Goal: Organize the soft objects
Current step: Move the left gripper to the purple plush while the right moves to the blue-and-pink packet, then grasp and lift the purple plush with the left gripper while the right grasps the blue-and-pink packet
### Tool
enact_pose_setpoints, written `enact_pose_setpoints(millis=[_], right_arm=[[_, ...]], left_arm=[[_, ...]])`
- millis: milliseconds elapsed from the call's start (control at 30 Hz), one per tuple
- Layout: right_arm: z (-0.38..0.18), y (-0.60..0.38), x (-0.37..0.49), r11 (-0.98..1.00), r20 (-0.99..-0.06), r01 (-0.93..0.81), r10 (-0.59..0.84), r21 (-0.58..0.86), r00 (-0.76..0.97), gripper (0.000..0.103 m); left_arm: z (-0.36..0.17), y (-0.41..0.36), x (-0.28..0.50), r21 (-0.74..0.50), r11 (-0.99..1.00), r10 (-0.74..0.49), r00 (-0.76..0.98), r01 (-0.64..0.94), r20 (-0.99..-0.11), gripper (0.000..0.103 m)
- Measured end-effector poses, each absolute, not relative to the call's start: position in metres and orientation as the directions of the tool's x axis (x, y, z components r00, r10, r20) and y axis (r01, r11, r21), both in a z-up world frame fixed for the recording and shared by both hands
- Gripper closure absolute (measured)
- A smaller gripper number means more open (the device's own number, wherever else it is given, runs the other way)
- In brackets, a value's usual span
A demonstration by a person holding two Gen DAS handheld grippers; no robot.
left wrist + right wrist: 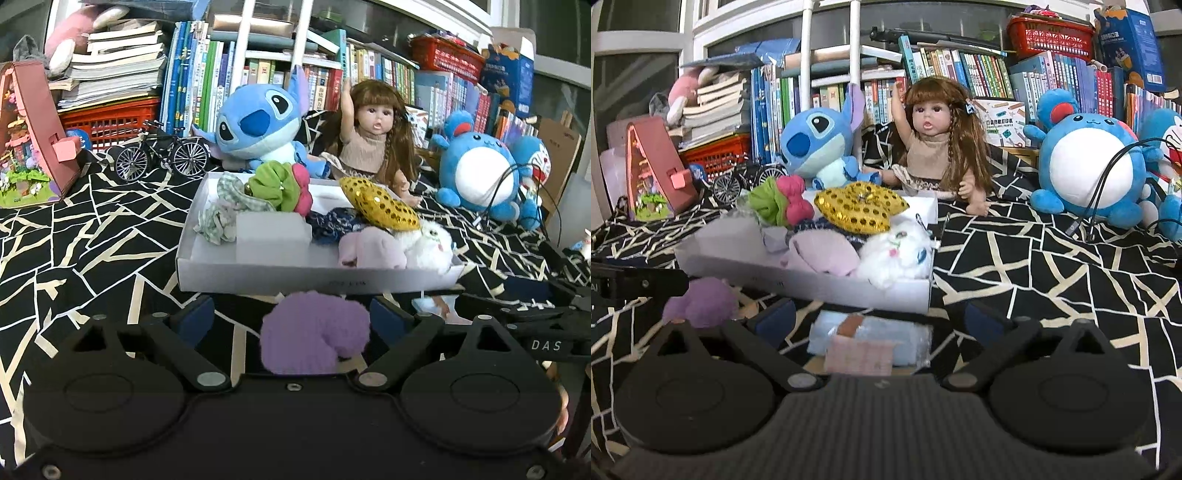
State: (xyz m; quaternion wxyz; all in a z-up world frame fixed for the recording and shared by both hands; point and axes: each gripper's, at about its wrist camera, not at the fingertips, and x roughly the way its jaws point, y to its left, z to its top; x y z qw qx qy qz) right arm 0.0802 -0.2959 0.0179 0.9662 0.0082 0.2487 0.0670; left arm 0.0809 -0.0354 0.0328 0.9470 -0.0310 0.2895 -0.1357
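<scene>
— Between the left gripper's [291, 314] jaws, what is that?
— A purple knitted scrunchie [314, 330]. The jaws stand wide, with gaps on both sides of it, so it lies loose on the black patterned cloth [74, 236], just in front of the white box [314, 275].
— And the right gripper [879, 319]?
— Its jaws are spread too, with a pale blue packet [871, 338] lying between them, near the box's front wall.
— What sits in the box?
— A checked scrunchie [221, 206], a green and pink scrunchie [280, 186], a gold sequinned piece [380, 203], a pale pink soft piece [369, 249] and a white fluffy toy [428, 242].
— Behind it?
— A blue plush [255, 125] and a doll [369, 136].
</scene>
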Motion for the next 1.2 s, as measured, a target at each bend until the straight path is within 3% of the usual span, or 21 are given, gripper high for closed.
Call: enact_pose_setpoints(millis=[800,967,1200], right_arm=[[-0.004,-0.274,0.085,0.988,-0.545,-0.157,0.124,-0.014,0.830,0.000],[-0.004,-0.276,0.083,0.990,-0.540,-0.144,0.121,-0.001,0.833,0.000],[-0.001,-0.282,0.075,0.991,-0.533,-0.133,0.130,0.033,0.836,0.014]], left_arm=[[0.006,-0.051,0.089,-0.157,0.949,-0.312,0.743,0.273,-0.593,0.014],[0.003,-0.053,0.090,-0.161,0.947,-0.318,0.733,0.279,-0.601,0.026],[0.001,-0.053,0.089,-0.164,0.944,-0.325,0.726,0.285,-0.606,0.038]])
